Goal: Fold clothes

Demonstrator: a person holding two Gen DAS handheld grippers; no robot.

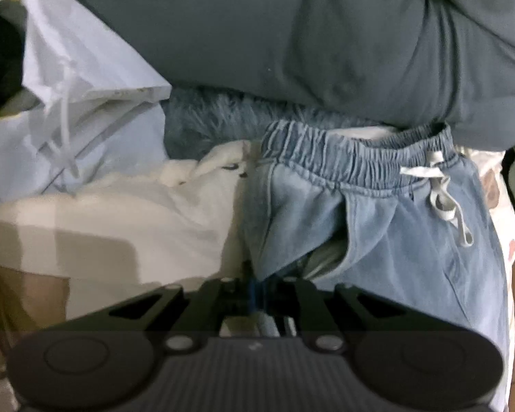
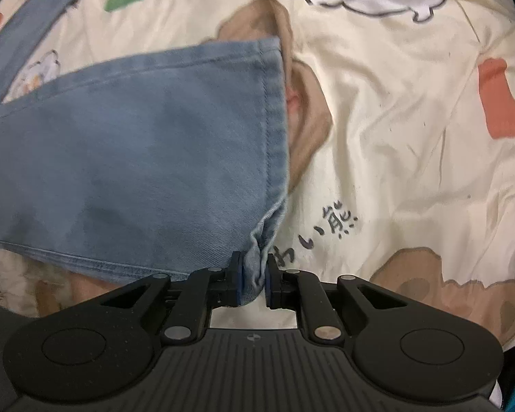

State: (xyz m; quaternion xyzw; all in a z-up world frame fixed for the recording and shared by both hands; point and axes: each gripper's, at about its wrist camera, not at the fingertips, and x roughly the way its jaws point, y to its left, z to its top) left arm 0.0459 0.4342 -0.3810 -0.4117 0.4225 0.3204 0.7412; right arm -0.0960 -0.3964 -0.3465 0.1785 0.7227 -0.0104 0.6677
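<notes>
1. Light denim trousers (image 1: 395,226) right of centre, elastic waistband uppermost, white drawstring (image 1: 443,189) hanging loose.
2. Left gripper (image 1: 257,292) at bottom centre, jaws nearly together, seemingly pinching the denim edge; contact blurred.
3. White cloth (image 1: 127,226) lower left.
4. Grey-blue pillow (image 1: 292,41) across the top.

The setting was a home bedroom, with work done on a bed. A cream cotton bedsheet printed with brown cartoon bears and the word "BABY" (image 2: 395,120) covered the surface. A large grey-blue soft pillow (image 1: 292,34), a shaggy blue furry blanket (image 1: 216,113) and loose household garments lay heaped together.
</notes>
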